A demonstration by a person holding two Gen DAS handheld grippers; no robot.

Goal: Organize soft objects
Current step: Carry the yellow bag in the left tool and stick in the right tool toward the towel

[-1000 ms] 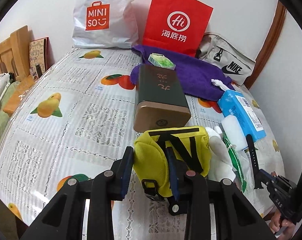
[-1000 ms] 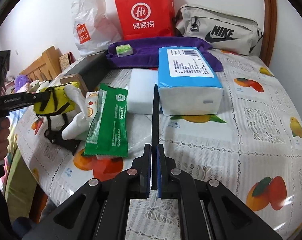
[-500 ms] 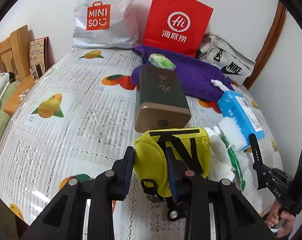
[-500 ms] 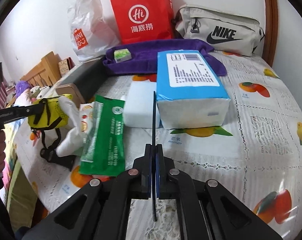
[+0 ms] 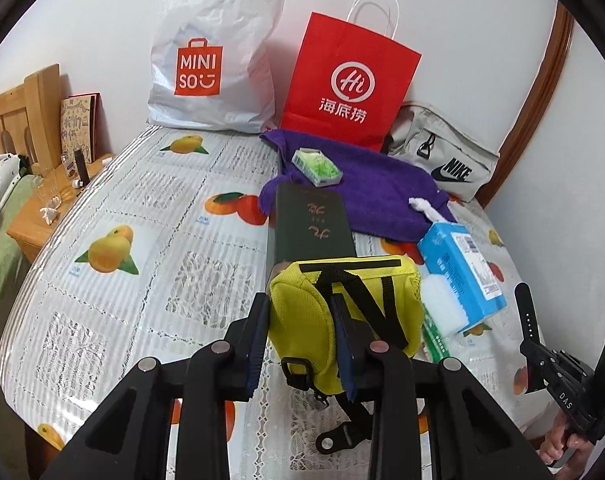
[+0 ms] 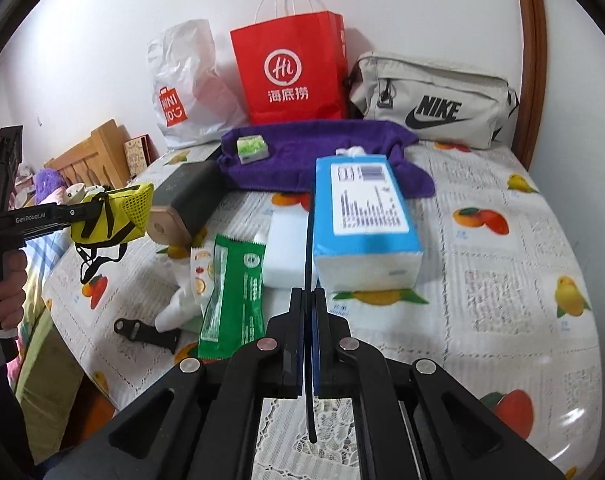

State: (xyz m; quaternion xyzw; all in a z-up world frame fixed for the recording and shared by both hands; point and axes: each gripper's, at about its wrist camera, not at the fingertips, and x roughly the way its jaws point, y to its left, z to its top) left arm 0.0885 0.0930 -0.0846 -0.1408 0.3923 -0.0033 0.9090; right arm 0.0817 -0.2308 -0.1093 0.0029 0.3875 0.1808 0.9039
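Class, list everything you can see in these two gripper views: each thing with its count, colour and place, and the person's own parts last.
Pouch: one, yellow, in left gripper.
Strap: one, black, in right gripper.
Tissue pack: one, blue, mid table.
Sponge block: one, white, beside tissue pack.
Sachet: one, green, near edge.
Box: one, dark green, centre.
Towel: one, purple, rear.
Paper bag: one, red, at wall.
Plastic bag: one, white, at wall.
Waist bag: one, beige, rear.
Left gripper: clamping pouch.
Right gripper: shut on strap.
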